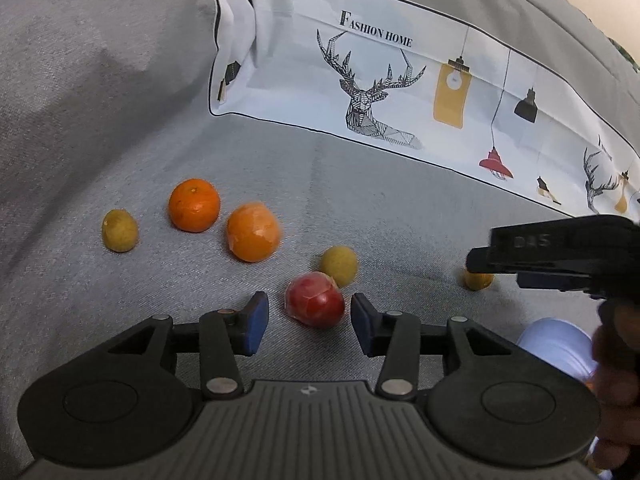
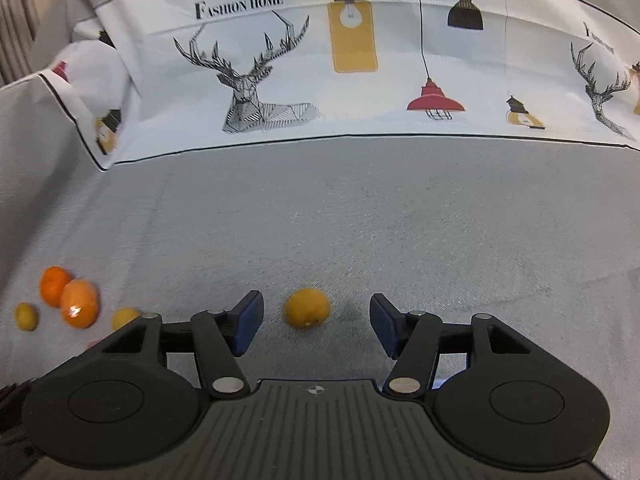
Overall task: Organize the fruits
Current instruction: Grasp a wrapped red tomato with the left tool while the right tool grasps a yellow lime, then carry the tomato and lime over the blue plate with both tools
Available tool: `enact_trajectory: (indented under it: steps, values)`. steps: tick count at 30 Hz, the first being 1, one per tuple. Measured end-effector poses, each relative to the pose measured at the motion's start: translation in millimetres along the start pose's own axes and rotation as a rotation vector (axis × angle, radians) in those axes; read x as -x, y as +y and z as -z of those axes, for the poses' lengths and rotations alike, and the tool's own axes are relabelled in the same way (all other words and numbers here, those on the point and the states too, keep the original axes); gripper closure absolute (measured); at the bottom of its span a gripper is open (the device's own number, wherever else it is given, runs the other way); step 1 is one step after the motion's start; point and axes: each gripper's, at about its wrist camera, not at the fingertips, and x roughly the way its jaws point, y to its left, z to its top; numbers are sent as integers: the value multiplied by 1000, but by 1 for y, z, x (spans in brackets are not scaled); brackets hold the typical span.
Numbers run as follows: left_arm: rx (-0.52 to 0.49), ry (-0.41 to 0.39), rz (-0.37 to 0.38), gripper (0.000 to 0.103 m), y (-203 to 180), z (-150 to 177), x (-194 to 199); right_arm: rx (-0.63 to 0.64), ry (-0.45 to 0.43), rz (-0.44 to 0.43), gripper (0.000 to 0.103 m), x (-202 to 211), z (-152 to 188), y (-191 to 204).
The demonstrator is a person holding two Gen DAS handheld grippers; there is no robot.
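Note:
Fruits lie scattered on a grey sofa seat. In the left wrist view my left gripper (image 1: 310, 322) is open, with a red apple (image 1: 315, 300) between its blue pads, not gripped. Beyond it lie a small yellow fruit (image 1: 339, 265), two oranges (image 1: 253, 232) (image 1: 194, 205) and another yellow fruit (image 1: 119, 230). In the right wrist view my right gripper (image 2: 316, 326) is open, with a small yellow-orange fruit (image 2: 307, 307) just ahead between its fingertips. That gripper (image 1: 560, 258) also shows at the right of the left wrist view, over that fruit (image 1: 478, 280).
A white cushion cover printed with deer and lamps (image 1: 400, 80) leans on the sofa back behind the fruit. A pale blue-white container (image 1: 556, 346) shows at the lower right of the left wrist view. The oranges (image 2: 78, 303) lie far left in the right wrist view.

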Motion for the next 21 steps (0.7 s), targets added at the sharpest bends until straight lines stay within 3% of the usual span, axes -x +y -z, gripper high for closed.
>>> enact_trajectory:
  steps: [7,11,13,21]
  values:
    - [-25,-11,-7,53,-5,-1,-4,6,21,9,48,-18,-2,6]
    - [-34,-16,-16,60,-5,1,-4,0,34,15,73,-24,-1,6]
    - [-48,-16,-30,68,-6,2,-5,-11,29,11,74,-23,0,5]
    - [-45,-26,-47,69,-2,2,3,-19,-26,-63,74,9,6,10]
